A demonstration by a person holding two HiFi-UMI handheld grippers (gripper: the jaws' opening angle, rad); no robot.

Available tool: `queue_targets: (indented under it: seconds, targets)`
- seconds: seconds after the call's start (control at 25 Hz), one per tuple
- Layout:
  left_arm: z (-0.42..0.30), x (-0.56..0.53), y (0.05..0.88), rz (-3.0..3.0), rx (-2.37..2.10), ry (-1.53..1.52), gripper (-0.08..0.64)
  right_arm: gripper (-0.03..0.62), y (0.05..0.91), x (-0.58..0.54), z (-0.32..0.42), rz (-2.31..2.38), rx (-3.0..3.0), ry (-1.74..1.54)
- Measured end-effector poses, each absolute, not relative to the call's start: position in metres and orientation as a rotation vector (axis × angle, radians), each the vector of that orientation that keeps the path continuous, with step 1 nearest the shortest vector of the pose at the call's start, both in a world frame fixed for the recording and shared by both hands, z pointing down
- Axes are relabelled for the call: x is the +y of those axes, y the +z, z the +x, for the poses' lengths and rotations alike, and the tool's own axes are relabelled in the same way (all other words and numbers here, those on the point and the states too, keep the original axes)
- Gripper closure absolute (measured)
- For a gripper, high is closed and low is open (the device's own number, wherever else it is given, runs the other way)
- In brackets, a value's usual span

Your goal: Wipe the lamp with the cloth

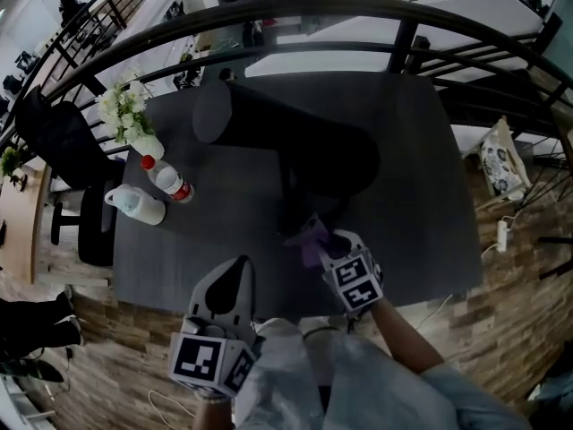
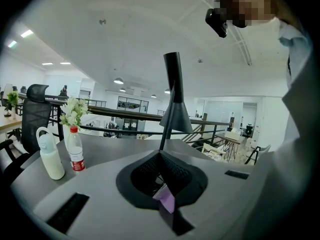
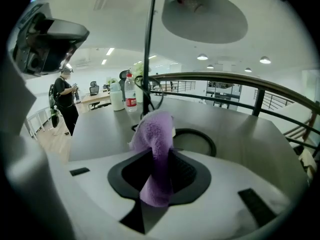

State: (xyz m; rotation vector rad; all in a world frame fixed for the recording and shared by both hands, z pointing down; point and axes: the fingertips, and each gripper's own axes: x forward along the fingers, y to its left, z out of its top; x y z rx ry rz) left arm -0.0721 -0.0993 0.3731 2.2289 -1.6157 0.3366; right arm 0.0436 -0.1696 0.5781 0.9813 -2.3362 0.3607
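Note:
A black lamp stands on the dark table, its wide shade seen from above in the head view. My right gripper is shut on a purple cloth near the foot of the lamp. In the right gripper view the cloth stands up from the jaws, just before the lamp's pole and ring base, with the shade overhead. My left gripper hangs at the table's near edge, jaws together and holding nothing. It faces the lamp from a distance.
At the table's left side stand a clear bottle with a red cap, a white jug and a vase of white flowers. A black office chair is beyond that edge. A curved black railing runs behind the table. A person stands far off.

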Motion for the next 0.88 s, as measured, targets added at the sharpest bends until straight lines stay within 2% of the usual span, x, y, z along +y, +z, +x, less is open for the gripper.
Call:
queue_targets:
  seconds: [0.32,0.88]
  targets:
    - [-0.067,-0.105,0.374,2.235,-1.622,0.355,0.551,0.5,0.601,-0.211,0.101,1.127,-2.235,0.438]
    - [-0.085,-0.099,0.385,2.126,-1.696,0.388,0.551,0.502,0.606,-0.298,0.126,1.131,-2.15,0.306]
